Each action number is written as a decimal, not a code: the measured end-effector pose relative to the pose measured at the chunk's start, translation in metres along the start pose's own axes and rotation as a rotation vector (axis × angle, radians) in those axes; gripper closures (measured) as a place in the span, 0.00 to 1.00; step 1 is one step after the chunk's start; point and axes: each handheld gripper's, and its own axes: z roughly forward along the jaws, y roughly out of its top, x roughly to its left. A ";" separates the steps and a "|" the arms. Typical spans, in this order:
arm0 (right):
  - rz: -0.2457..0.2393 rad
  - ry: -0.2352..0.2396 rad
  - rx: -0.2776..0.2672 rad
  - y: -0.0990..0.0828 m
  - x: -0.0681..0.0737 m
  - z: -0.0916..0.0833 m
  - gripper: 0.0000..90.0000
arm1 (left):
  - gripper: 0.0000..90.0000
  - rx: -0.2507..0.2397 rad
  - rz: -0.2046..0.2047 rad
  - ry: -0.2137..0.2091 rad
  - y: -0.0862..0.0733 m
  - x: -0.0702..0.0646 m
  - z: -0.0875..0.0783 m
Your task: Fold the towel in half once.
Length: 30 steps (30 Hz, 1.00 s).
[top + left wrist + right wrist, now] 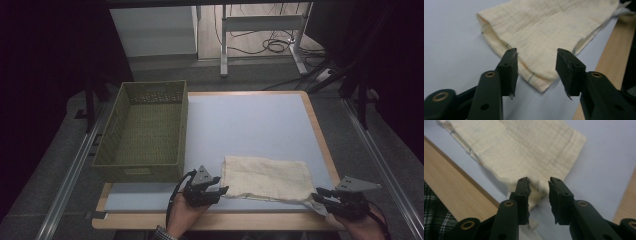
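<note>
A folded cream cloth [265, 177] lies flat on the pale blue mat [250, 120] near the table's front edge. My left gripper [221, 184] is at the cloth's near left corner. In the left gripper view the jaws [536, 52] stand open, with that corner of the cloth [544, 30] lying between them and untouched by the pads. My right gripper [317, 195] sits at the near right corner. In the right gripper view its jaws [537, 180] are apart, the cloth's [524, 150] corner between them and not pinched.
An olive woven basket [137, 172] stands empty on the left half of the table, close to my left gripper. The table's wooden rim [200, 220] runs just in front of both hands. Desk legs and cables [270, 45] lie on the floor beyond.
</note>
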 end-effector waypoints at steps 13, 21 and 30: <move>0.018 0.017 -0.022 0.014 -0.009 0.012 0.73 | 0.68 0.092 0.100 -0.063 0.005 -0.013 0.027; 0.034 0.016 -0.017 0.009 -0.012 0.013 0.72 | 0.99 0.129 0.147 -0.037 0.006 -0.015 0.029; 0.028 0.023 -0.023 0.013 -0.010 0.016 0.72 | 0.99 0.111 0.139 -0.034 0.010 -0.015 0.005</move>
